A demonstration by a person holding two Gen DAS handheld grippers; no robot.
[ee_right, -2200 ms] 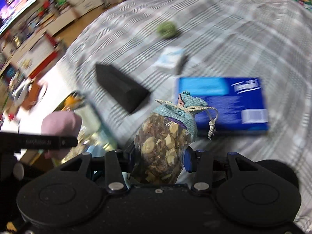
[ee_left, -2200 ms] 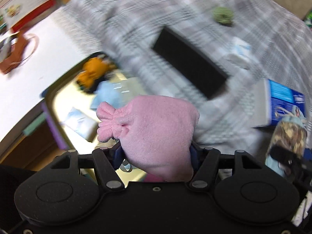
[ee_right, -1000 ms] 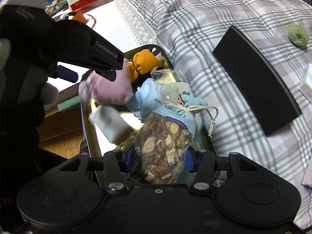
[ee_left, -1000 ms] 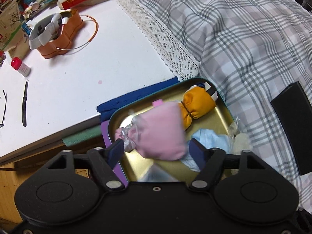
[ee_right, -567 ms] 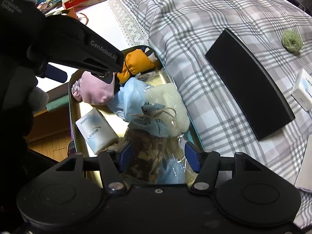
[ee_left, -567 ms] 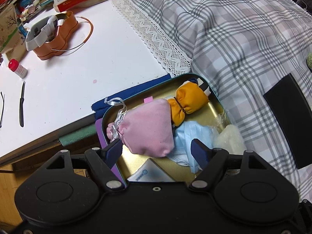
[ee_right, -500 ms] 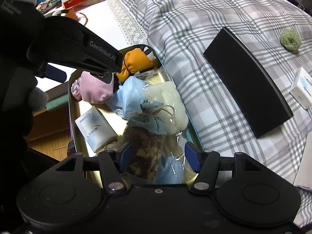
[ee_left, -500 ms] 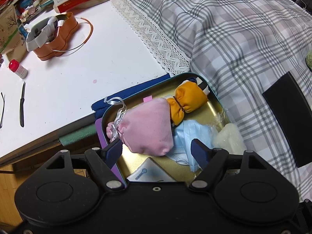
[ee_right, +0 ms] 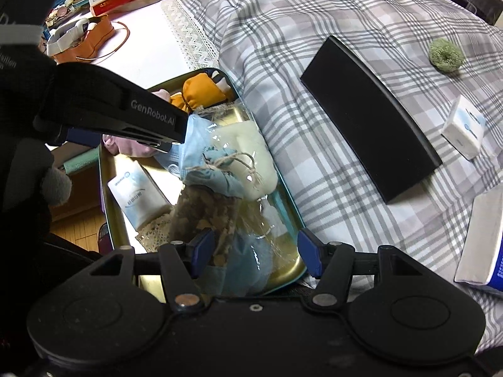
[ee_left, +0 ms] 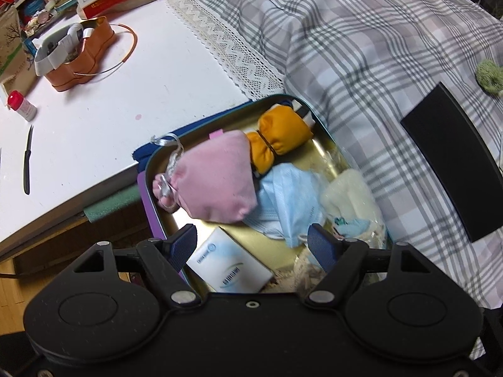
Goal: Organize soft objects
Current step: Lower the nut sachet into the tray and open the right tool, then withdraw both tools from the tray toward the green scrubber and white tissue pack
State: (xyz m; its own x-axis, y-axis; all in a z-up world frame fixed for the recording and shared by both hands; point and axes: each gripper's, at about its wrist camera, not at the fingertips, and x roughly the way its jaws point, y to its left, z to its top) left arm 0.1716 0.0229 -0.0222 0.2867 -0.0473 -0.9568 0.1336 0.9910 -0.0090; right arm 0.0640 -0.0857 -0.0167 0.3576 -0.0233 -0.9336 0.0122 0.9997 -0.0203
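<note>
In the tin [ee_left: 320, 125], at the bed's edge beside the table: pink pouch [ee_left: 217, 182] and potpourri bag [ee_right: 207, 207] lie loose among the other soft bits, looks like both were just dropped. Left gripper [ee_left: 253, 243] and right gripper [ee_right: 256, 251] hover above, jaws apart, empty. Only the right view shows, at 2 o'clock, a white packet [ee_right: 463, 132] left on the bed.
</note>
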